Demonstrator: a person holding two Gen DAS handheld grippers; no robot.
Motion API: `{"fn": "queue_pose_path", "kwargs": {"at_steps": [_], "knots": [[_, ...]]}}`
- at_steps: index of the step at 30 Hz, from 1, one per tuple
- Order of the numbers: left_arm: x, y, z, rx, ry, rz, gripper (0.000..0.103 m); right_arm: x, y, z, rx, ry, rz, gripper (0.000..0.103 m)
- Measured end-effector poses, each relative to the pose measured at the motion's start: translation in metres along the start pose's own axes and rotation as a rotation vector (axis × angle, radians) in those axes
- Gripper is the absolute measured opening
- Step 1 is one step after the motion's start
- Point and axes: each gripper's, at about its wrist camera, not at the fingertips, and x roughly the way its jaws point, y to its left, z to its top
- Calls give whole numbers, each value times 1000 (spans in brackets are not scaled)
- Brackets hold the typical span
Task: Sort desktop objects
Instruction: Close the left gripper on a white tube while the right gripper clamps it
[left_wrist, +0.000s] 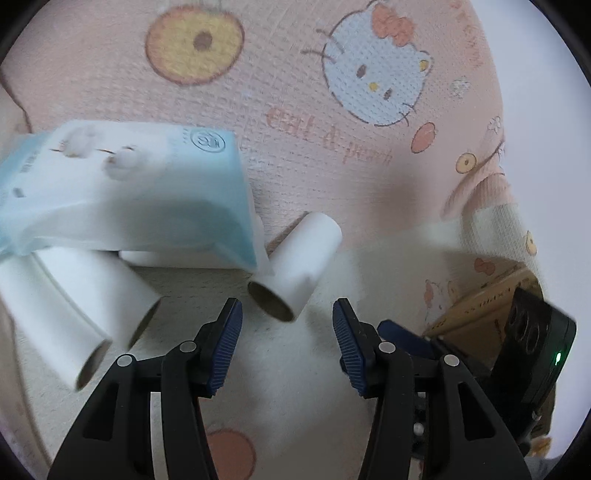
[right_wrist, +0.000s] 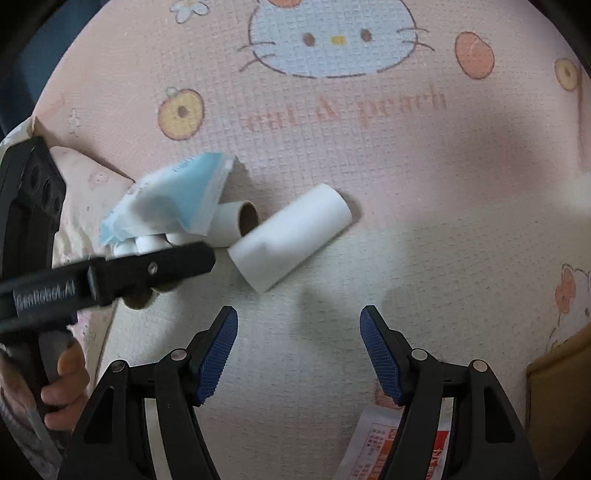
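Blue-padded fingers of the left gripper (left_wrist: 287, 347) stand wide apart at the bottom of its frame, nothing between them. Just above the gap lies a white paper roll (left_wrist: 295, 264) on its side, its brown core facing the camera. A blue-and-white tissue pack (left_wrist: 122, 192) at centre left rests on more rolls (left_wrist: 70, 314) at lower left. All sit on a pink cartoon-cat mat (left_wrist: 295, 110). In the other view, the right gripper (right_wrist: 299, 354) also hangs spread and empty, below the same roll at mid-frame. A printed packet (right_wrist: 373, 446) lies at the bottom.
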Motion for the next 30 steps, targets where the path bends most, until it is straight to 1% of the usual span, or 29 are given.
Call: {"fn": "queue_pose_path", "kwargs": {"at_steps": [2, 5, 8, 10, 12, 16, 18, 20, 21, 23, 26, 29, 30], "knots": [[7, 2, 6, -3, 7, 9, 55, 1, -3, 2, -8, -5, -12, 67], [17, 2, 18, 3, 9, 44, 55, 4, -2, 7, -30, -10, -29, 67], [25, 7, 27, -27, 26, 14, 55, 9, 1, 12, -70, 2, -28, 67], [34, 13, 32, -82, 60, -22, 55, 14, 4, 13, -94, 19, -26, 67], [41, 17, 34, -134, 84, -43, 55, 17, 5, 14, -101, 30, -15, 67], [55, 20, 30, -194, 131, -59, 55, 20, 5, 12, -93, 36, 3, 67], [59, 20, 24, -236, 149, -96, 55, 22, 2, 10, -84, 44, 8, 67], [62, 18, 18, -267, 168, -150, 52, 23, -1, 9, -69, 48, 12, 67], [63, 16, 15, -272, 177, -161, 51, 24, -5, 8, -52, 53, 20, 67], [66, 6, 11, -251, 191, -171, 51, 25, -9, 7, -26, 55, 35, 67], [65, -5, 10, -218, 192, -188, 51, 27, -15, 6, 9, 62, 56, 67], [67, -11, 11, -221, 193, -232, 51, 28, -18, 7, 21, 60, 59, 67], [68, -12, 13, -221, 197, -234, 51, 28, -20, 7, 29, 59, 63, 67]]}}
